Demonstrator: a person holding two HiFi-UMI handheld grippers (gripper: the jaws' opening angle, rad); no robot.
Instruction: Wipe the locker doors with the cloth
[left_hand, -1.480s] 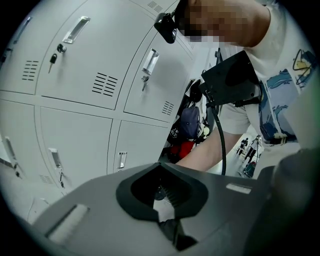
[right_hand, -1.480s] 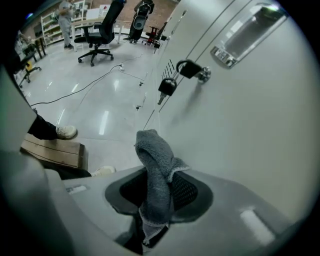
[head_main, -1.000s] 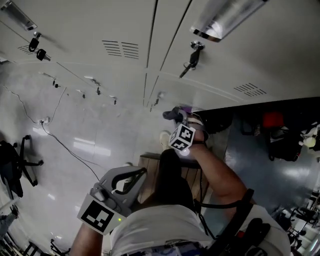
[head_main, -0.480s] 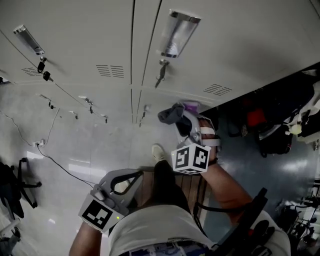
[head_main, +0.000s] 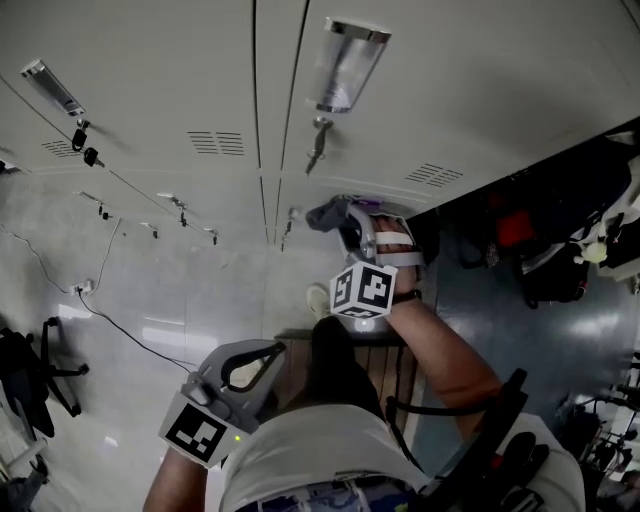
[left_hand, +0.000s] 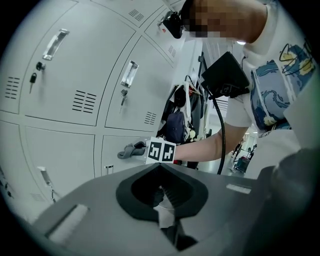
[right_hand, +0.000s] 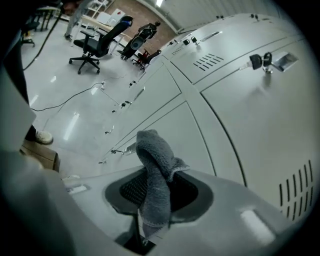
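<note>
Right tongs (head_main: 347, 216) shifted the cloth (head_main: 326, 213) slightly leftward.

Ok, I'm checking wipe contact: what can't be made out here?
Whether the cloth touches the door: head view, too small; right gripper view, only its folded tip shows.
Open locker, contents: head view, dark and cut off by the edge.
Keys: head view, too small for detail.

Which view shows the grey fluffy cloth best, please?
The right gripper view: the grey fluffy cloth sits large and central, clamped in the right tongs. Head and left gripper views show only a small bunch.
</note>
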